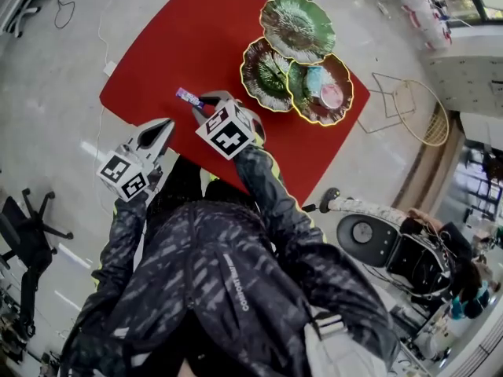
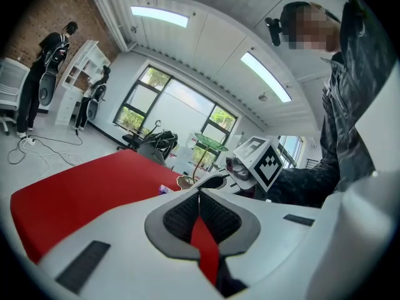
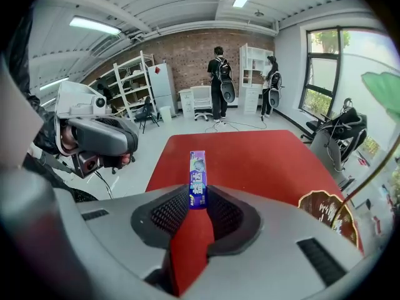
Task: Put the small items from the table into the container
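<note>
A slim purple gum pack stands upright between the pads of my right gripper, which is shut on it. In the head view the gum pack sticks out of the right gripper above the near left part of the red table. Three leaf-shaped plates sit at the table's right: a green plate, a dark red plate, and a plate holding a teal item and a pink item. My left gripper hangs beyond the table's near edge with its pads together and nothing between them.
A wire stool stands right of the table and a black office chair at the left. A round grey device lies on the floor at the right. Two people stand by white shelves at the far brick wall.
</note>
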Motion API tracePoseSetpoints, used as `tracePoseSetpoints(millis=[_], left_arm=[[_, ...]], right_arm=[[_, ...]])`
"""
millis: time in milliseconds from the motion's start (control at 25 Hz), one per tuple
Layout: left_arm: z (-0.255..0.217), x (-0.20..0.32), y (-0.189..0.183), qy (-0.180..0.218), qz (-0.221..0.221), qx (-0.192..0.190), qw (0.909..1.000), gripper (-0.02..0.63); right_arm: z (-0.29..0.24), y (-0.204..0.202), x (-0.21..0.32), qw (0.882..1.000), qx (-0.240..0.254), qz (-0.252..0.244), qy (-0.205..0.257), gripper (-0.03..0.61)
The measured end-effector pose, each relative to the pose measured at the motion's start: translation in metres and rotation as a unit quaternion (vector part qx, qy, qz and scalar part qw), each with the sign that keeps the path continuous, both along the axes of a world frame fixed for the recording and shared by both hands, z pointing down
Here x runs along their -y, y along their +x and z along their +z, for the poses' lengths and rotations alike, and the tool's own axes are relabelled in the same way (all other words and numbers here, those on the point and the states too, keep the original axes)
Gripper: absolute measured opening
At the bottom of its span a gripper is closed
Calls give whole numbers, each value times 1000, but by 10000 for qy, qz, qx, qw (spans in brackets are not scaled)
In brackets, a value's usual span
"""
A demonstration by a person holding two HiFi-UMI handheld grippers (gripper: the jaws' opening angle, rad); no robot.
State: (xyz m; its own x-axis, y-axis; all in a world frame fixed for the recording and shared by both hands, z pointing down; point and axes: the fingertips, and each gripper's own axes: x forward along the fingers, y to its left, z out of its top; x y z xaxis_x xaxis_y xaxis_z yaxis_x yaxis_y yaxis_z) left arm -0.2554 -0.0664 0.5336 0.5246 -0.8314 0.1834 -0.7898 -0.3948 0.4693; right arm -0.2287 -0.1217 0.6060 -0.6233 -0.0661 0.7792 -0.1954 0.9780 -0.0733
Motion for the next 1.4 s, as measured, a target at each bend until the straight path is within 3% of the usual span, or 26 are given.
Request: tracePoseSetpoints(millis=[240,840,1400], left_arm=[[-19,13,22,211,206,150,9995,12],[-73,24,85,748,170,400,9963,12],[-118,48,111,979,560,364,9929,12]], right_arm=[[-41,19,14,9991,239,227,274,94],[-121,68,24,9929,722,316,893,94],[-176,106,63,9850,758,802,1327,94]])
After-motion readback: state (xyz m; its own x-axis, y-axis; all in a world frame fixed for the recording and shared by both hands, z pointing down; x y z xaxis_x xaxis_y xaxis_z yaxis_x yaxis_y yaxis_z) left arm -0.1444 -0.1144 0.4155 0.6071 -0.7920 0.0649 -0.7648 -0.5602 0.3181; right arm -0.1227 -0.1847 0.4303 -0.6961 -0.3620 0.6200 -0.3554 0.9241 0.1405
